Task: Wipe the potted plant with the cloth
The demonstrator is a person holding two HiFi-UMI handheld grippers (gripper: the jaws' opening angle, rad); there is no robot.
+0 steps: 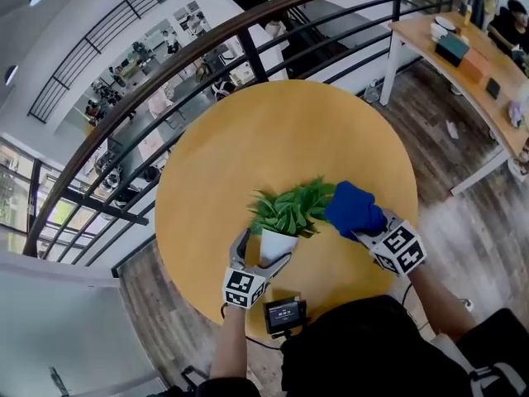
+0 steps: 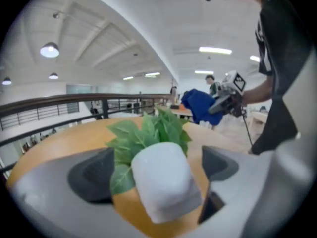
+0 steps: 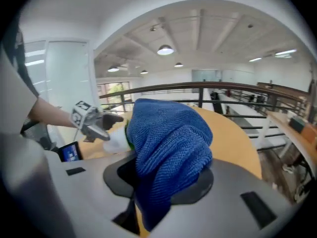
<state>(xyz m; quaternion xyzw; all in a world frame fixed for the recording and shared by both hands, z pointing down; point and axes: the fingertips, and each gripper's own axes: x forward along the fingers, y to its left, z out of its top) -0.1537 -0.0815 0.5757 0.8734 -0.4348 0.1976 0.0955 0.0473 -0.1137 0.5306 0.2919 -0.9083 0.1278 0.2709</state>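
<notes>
A small plant with green leaves (image 1: 289, 208) stands in a white pot (image 1: 275, 245) on the round yellow table (image 1: 273, 131), near its front edge. My left gripper (image 1: 264, 252) reaches in from the near side, one jaw on each side of the pot. In the left gripper view the pot (image 2: 162, 180) lies close to the right jaw, and a leaf and a strip of table show on the left, so that gripper (image 2: 158, 168) is open. My right gripper (image 1: 360, 222) is shut on a bunched blue cloth (image 1: 352, 208), which touches the leaves' right side. The cloth (image 3: 168, 143) fills the jaws of the right gripper (image 3: 166, 176).
A black device with a lit screen (image 1: 285, 313) hangs at the table's near edge, just behind my left gripper. A curved dark railing (image 1: 248, 52) runs behind the table over an open drop. A long desk (image 1: 463, 52) with boxes stands at the far right.
</notes>
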